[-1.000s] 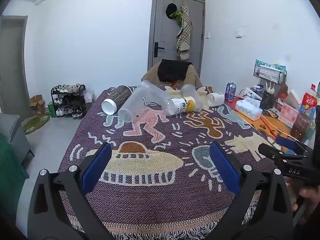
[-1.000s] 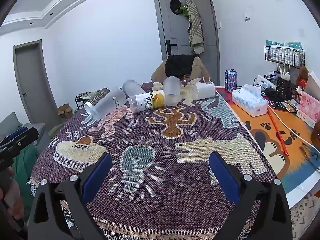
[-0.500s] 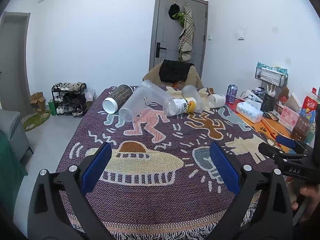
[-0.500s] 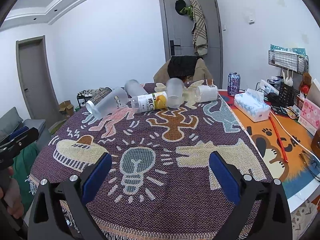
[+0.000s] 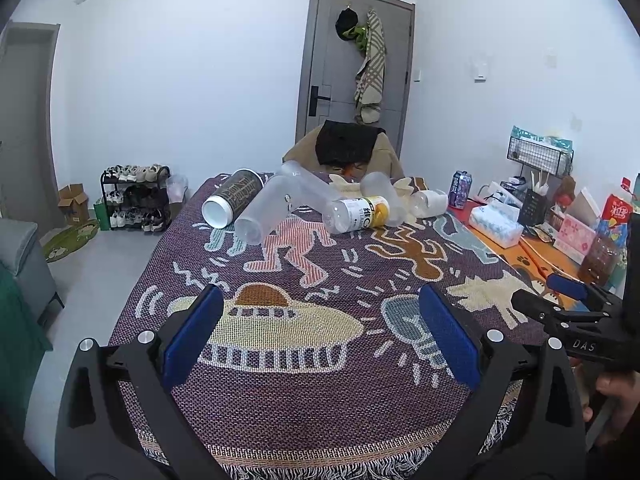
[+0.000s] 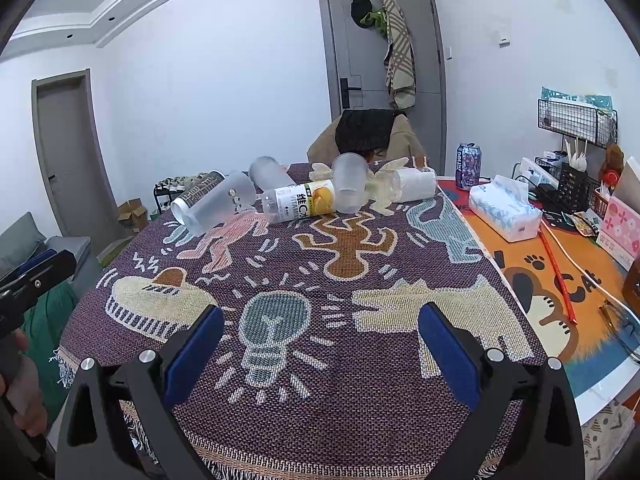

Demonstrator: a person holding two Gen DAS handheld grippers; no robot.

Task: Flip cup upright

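Fingers of the left gripper [image 5: 320, 336] and right gripper [image 6: 320, 344] gape, released; reaching the far-edge frosted cup [image 6: 218, 208] risks knocking the touching bottle [image 6: 298, 202] rolling.

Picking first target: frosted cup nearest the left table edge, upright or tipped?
Tipped. The frosted cup lies on its side on the blanket, open mouth toward the camera; also seen in left wrist view.

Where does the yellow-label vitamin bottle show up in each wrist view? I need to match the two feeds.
Left wrist: vitamin bottle lies on its side at the blanket's far end, right of centre.
Right wrist: vitamin bottle lies at the far end, just left of centre, beside a frosted cup.
Shared landmark: the grey door behind.
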